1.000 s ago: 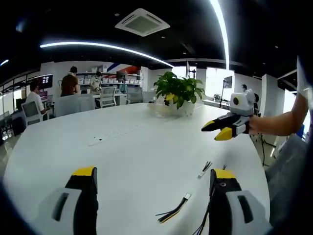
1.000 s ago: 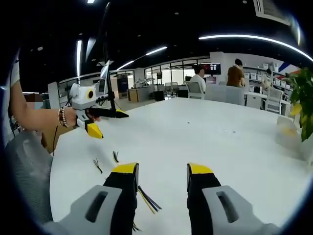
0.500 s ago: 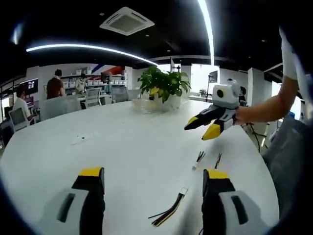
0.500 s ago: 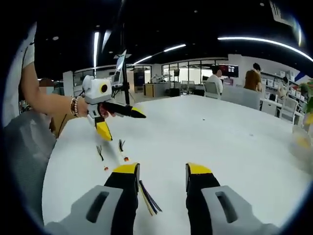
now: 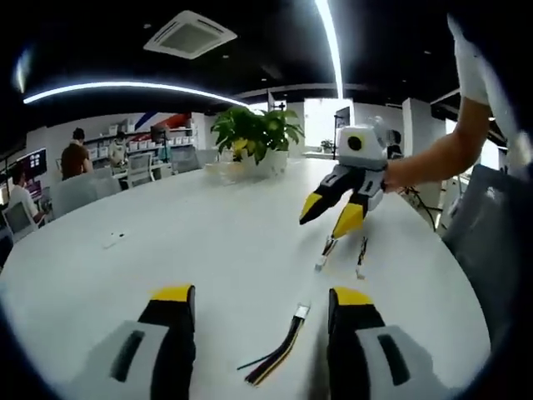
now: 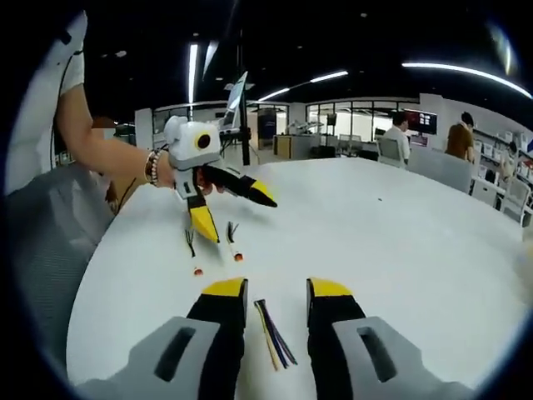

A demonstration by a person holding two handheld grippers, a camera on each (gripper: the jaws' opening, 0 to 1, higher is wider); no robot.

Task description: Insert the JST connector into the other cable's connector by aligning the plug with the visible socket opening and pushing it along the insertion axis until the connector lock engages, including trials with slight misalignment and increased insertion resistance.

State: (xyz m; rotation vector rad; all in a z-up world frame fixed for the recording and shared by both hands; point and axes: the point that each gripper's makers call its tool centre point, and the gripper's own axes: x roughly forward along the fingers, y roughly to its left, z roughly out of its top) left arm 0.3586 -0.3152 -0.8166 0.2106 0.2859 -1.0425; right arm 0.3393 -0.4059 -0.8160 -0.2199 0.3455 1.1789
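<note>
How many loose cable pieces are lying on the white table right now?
3: a multicoloured cable between the left gripper's jaws, and two short cables side by side under the right gripper. None looks hidden.

Connector end of wire bundle (image 6: 271,333) hidden btwn right claw (image 6: 276,289) jaws; small leads (image 5: 325,252) too tiny to ID.

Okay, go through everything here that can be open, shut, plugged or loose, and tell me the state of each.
Left claw: open, holding nothing.
Right claw: open, holding nothing.
Striped cable: loose on the table, its white connector unplugged.
Short leads: two, loose on the table, side by side, not joined.
</note>
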